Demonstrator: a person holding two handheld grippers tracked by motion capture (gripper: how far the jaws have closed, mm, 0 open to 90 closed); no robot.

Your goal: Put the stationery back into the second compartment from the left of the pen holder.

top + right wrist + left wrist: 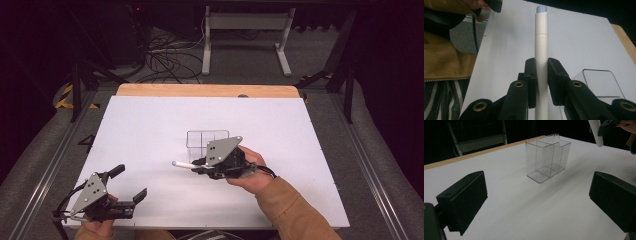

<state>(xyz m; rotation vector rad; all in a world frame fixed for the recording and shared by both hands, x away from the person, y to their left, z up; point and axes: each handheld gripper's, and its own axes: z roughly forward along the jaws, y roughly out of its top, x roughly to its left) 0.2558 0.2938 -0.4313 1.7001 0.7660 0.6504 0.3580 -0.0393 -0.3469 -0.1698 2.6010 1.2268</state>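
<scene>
We count one white marker [186, 164], one clear plastic box [205, 140] and two grippers on a single white worktop [150, 125], whose far edge shows a strip of bare wood.

The marker is a smooth, straight cylinder with a pale blue end cap and a faint seam where the cap meets the barrel. The right gripper [199, 167] has its black fingers [555, 75] closed on the barrel, one on each side, and carries it above the worktop, just in front of the box. In the high view its long axis lies nearly level and runs across the worktop, with the capped end pointing to the left. In the right gripper view it runs straight out along the fingers.

The box is transparent, rectangular with rounded corners, open at the top and split by thin inner walls into compartments. It stands upright near the middle of the worktop.

The left gripper [131, 186] sits at the near left corner, well apart from the box, its blocky matte fingers [464, 197] spread wide with nothing between them.
</scene>
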